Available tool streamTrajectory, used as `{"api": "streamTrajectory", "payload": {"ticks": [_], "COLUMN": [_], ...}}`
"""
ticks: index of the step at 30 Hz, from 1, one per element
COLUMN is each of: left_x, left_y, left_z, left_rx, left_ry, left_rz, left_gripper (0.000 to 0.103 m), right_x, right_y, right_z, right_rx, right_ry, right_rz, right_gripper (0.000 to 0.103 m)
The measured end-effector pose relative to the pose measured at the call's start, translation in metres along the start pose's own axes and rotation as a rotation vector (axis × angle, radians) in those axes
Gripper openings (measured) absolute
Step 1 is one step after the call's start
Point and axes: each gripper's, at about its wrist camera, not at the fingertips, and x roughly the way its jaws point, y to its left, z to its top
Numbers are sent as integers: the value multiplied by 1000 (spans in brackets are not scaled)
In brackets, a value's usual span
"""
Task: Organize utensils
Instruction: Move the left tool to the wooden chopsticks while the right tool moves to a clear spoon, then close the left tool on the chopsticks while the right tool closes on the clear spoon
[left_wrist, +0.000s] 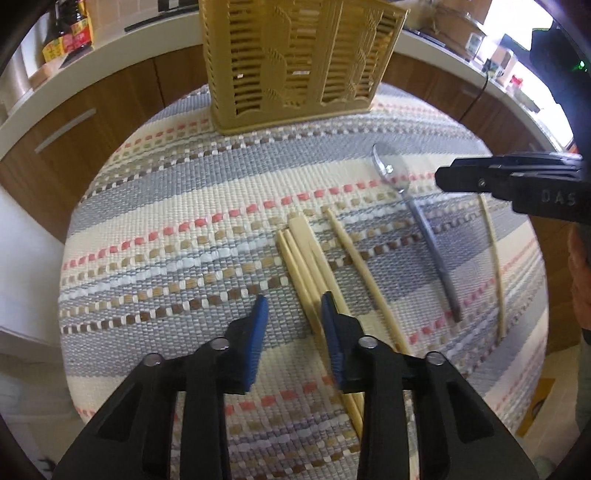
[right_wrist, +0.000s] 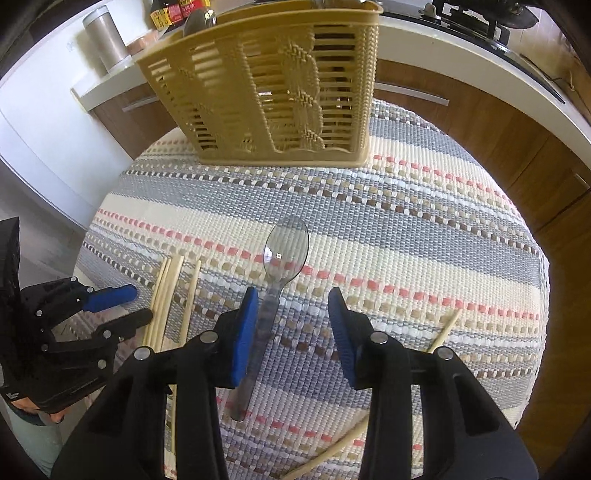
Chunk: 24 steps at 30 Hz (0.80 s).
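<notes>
Your left gripper (left_wrist: 291, 314) covers the lower ends of the bundled chopsticks (left_wrist: 301, 258). Your right gripper (right_wrist: 291, 314) hides part of the spoon (right_wrist: 275, 273) handle, and the basket (left_wrist: 295, 55) top is cut off.

A striped woven cloth (left_wrist: 184, 206) covers the table; tan basket (left_wrist: 295, 62) at twelve o'clock, chopsticks (left_wrist: 306, 266) centre, clear spoon (left_wrist: 417, 218) at three.

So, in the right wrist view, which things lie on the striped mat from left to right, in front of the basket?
Left gripper → bundle of chopsticks → single chopstick → clear plastic spoon → lone chopstick at the right.
</notes>
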Motion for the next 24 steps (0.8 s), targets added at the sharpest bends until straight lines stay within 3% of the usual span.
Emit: {"api": "streamTrajectory", "payload": {"ticks": [11, 15, 19, 24], "left_x": [7, 10, 12, 9], "left_y": [-4, -8, -11, -3], "left_z": [7, 17, 16, 10], "left_rx": [-22, -22, -12, -39], "left_ry": [11, 50, 74, 88], "left_rz": [6, 31, 39, -25], "left_gripper": [28, 28, 28, 18], "right_x": [26, 35, 37, 42], "right_y": [-1, 0, 5, 7], "right_z": [3, 1, 1, 5], "right_rx": [34, 45, 44, 59], "right_ry": [53, 72, 73, 92], "right_rz": [26, -8, -23, 0], "right_gripper": [35, 35, 24, 23]}}
